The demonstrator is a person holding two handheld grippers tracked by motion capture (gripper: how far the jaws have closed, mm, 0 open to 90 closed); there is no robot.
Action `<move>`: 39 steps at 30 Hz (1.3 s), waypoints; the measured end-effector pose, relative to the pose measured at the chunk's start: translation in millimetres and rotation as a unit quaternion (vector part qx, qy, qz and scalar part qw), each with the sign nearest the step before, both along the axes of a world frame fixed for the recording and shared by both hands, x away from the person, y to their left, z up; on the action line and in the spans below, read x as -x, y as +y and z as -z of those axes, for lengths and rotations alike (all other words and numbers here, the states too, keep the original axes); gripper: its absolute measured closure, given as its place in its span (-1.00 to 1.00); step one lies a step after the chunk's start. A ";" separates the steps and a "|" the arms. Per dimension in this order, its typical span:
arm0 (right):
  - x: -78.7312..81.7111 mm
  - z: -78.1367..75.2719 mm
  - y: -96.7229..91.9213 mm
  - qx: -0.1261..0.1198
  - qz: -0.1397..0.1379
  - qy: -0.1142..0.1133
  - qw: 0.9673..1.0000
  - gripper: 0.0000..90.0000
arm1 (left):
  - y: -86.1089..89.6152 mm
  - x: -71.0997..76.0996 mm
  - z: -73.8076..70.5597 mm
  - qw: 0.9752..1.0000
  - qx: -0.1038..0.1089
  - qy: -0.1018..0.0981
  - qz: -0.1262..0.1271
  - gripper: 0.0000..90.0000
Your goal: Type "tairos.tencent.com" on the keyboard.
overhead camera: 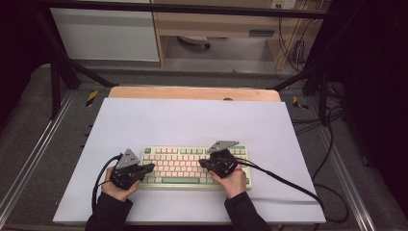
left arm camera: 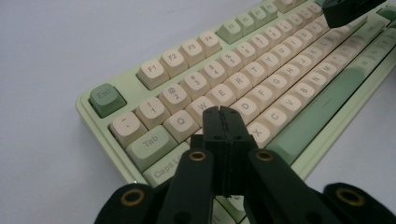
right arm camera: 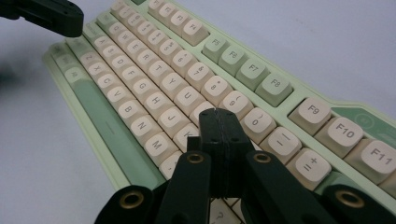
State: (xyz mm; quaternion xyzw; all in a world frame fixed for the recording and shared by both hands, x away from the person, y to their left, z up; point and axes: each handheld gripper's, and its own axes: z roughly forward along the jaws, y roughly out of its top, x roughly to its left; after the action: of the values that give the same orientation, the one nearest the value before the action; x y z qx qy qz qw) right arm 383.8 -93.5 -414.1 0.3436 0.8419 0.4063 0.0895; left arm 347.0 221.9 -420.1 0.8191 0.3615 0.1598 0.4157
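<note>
Both tools have their jaws pressed together, pinching nothing. Left tool hovers over the keyboard's left keys near W and S; right tool over keys near 9. That green-and-cream keyboard lies on the white worktop.

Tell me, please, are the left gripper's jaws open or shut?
Shut: the left gripper has both jaws pressed together, nothing between, above the keyboard.
</note>
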 end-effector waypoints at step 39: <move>29.1 -2.4 -48.0 -0.013 -0.003 0.004 1.000 1.00 | -24.8 -13.0 0.5 1.000 -0.017 0.007 0.002 1.00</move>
State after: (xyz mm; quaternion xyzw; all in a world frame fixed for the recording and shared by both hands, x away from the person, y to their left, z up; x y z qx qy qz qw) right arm 354.7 -141.5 -411.7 0.3434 0.8382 0.4159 0.0808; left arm 360.1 197.1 -420.7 0.8280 0.3596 0.1597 0.3995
